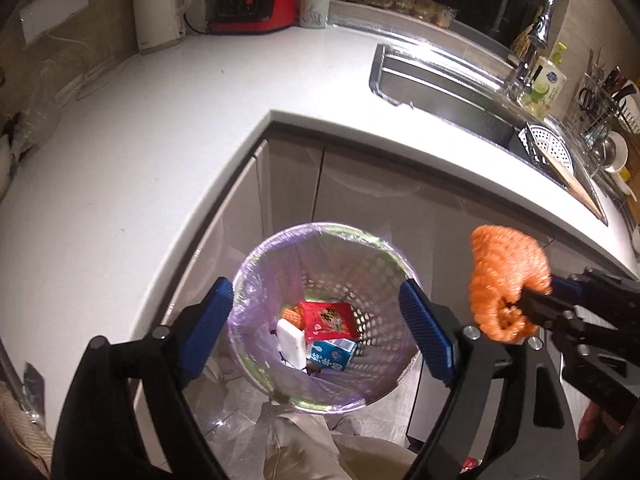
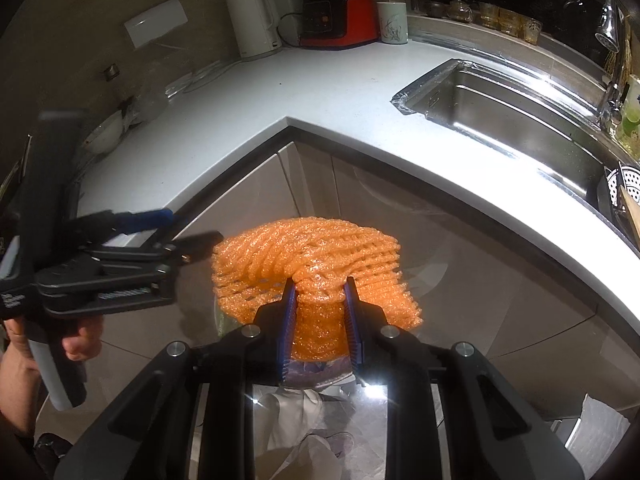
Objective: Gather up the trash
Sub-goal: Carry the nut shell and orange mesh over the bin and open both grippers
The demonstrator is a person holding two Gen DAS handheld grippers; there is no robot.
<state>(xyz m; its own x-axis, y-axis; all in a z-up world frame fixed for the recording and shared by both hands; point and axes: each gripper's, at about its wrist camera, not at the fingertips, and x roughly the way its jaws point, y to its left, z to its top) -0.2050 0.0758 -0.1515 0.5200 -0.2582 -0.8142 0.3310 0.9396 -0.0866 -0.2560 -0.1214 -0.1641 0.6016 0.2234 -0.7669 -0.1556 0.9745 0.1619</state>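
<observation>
While the waste basket [image 1: 320,308] stands on the floor in the inner corner of the white countertop [image 1: 160,120], everything else can be placed relative to it. Far to the left of the basket and behind it, at the wall, stands a white kettle [image 1: 160,8], then a red and black appliance [image 1: 256,0], then a white cup w/ dark drawing [image 1: 315,6]. Directly over the basket is the left gripper [image 1: 316,316]; its jaws are wide open, one blue pad near the left side of the rim and the other near the right side, w/ nothing between them. Inside the basket, which is lined by a thin purple bag, lie a red carton [image 1: 328,316], a blue and white carton [image 1: 332,356], a white flat piece [image 1: 292,340] and a bit of orange net. To the right of the basket, just beside its rim and higher than it, is the orange foam net [image 1: 504,280], the trash item, pinched in the right gripper [image 1: 516,304]. From the right wrist view the right gripper [image 2: 320,308] has its jaws nearly closed, approx. as narrow as the squeezed net neck, and the orange foam net [image 2: 312,256] spreads out like a fan beyond the pads, covering most of the basket below. Further right of the basket and behind it, the steel sink [image 1: 448,92] is set in the countertop, w/ a chrome tap [image 1: 536,36] and a green soap bottle [image 1: 548,84] behind, and a dish rack [image 1: 600,112] at the far right.
</observation>
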